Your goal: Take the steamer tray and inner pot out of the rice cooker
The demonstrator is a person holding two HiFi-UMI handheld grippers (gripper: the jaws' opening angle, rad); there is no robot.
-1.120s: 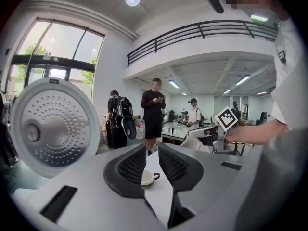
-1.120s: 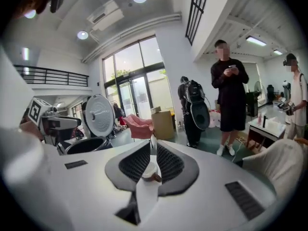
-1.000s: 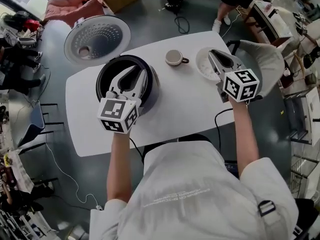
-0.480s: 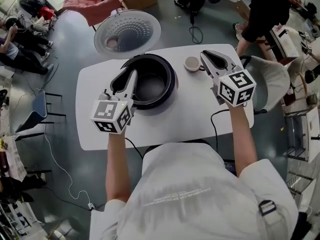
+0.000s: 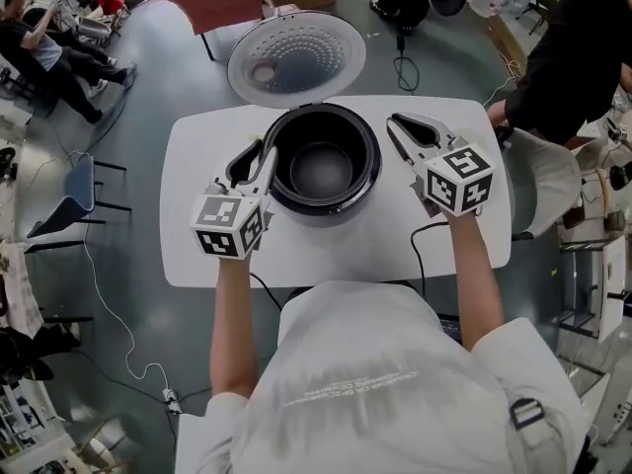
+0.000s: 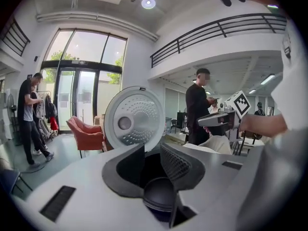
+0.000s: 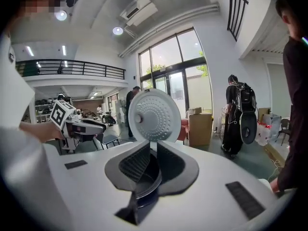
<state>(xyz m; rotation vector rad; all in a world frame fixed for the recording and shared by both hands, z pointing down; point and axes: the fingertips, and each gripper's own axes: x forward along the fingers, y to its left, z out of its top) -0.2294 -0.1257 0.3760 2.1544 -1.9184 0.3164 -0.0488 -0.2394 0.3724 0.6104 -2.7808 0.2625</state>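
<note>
the inner pot point(image 5: 321, 171) still sits in the open rice cooker point(image 5: 370, 181) on the table point(image 5: 197, 255), no steamer tray seen inside; left gripper point(image 5: 259, 154) at its left, jaws just opening, and right gripper point(image 5: 397, 124) at its right, nearly closed, hold nothing.

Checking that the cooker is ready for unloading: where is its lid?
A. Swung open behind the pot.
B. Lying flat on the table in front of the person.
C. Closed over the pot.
A: the lid stands raised behind the rice cooker, whose dark inside is exposed.
</note>
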